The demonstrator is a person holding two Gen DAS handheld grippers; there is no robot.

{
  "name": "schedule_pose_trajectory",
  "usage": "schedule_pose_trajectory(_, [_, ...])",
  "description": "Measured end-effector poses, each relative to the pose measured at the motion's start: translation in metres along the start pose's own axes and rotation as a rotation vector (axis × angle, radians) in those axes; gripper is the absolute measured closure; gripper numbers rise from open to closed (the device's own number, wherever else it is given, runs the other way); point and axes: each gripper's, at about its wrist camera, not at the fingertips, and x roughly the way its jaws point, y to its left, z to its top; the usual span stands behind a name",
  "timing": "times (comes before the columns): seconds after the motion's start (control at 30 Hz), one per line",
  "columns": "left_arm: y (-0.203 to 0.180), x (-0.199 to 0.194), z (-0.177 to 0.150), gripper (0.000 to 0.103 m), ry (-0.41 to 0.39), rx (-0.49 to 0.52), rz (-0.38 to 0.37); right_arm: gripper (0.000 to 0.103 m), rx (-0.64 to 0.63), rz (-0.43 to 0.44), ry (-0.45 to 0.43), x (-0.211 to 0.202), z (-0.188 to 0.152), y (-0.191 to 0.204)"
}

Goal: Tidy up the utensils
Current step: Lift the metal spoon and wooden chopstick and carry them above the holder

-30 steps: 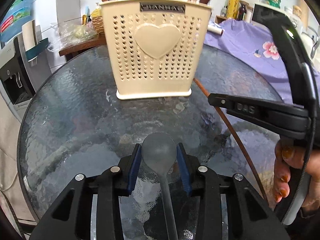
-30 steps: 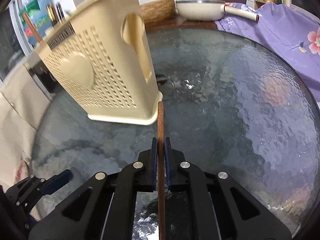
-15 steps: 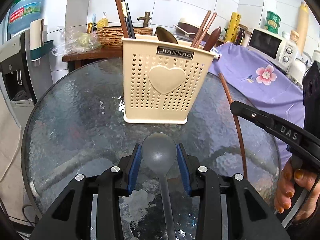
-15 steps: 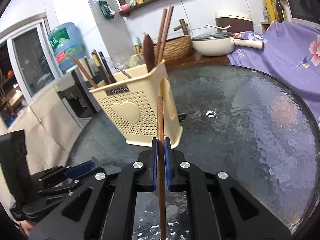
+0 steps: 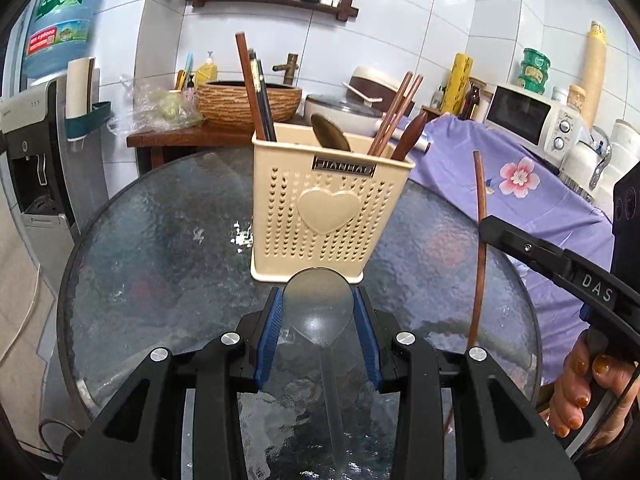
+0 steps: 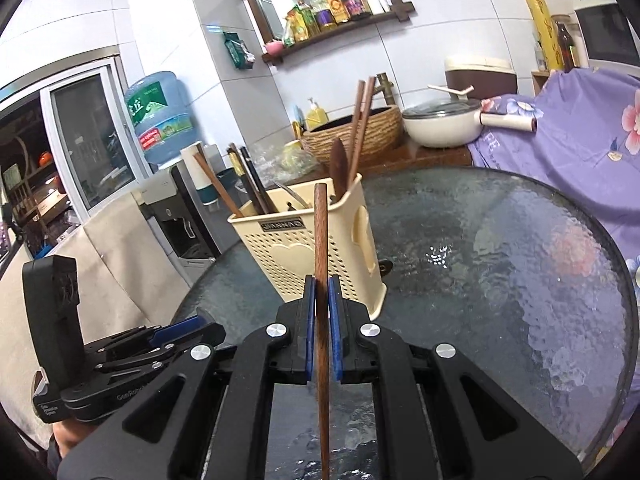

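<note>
A cream perforated utensil holder [image 5: 328,208] with a heart on its front stands on the round glass table [image 5: 160,248]; chopsticks, a metal spoon and a wooden spoon stick out of its top. My left gripper [image 5: 318,300] is shut on the bowl of a translucent grey spoon [image 5: 318,304], held above the table in front of the holder. My right gripper [image 6: 322,280] is shut on a brown wooden chopstick [image 6: 321,240] that points up, near the holder [image 6: 304,248]. In the left wrist view the chopstick [image 5: 480,240] and right gripper [image 5: 486,226] appear at the right.
A purple flowered cloth [image 5: 520,184] covers the counter at right, with a microwave [image 5: 532,120] behind. A woven basin [image 5: 248,100], a white pot [image 6: 440,124] and a water dispenser [image 5: 36,152] stand beyond the table. A hand [image 5: 580,392] holds the right tool.
Both grippers have risen and tipped upward, so the holder's top and the wall shelf have come into view. Spoon and chopstick stay gripped; the chopstick now stands more upright.
</note>
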Motion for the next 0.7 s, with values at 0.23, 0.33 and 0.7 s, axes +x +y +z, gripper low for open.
schedule_pose_trajectory(0.23, [-0.001,-0.011,0.008,0.068,-0.043,0.005,-0.008,0.096,-0.022,0.011,-0.026,-0.009,0.008,0.009])
schedule_pose_trajectory(0.33, [-0.002,-0.014,0.011,0.068,-0.052,0.011,-0.009,0.096,-0.033,0.015,-0.028,-0.010,0.010,0.013])
schedule_pose_trajectory(0.7, [0.000,-0.019,0.026,0.068,-0.082,0.007,-0.022,0.096,-0.067,0.022,-0.050,-0.013,0.024,0.021])
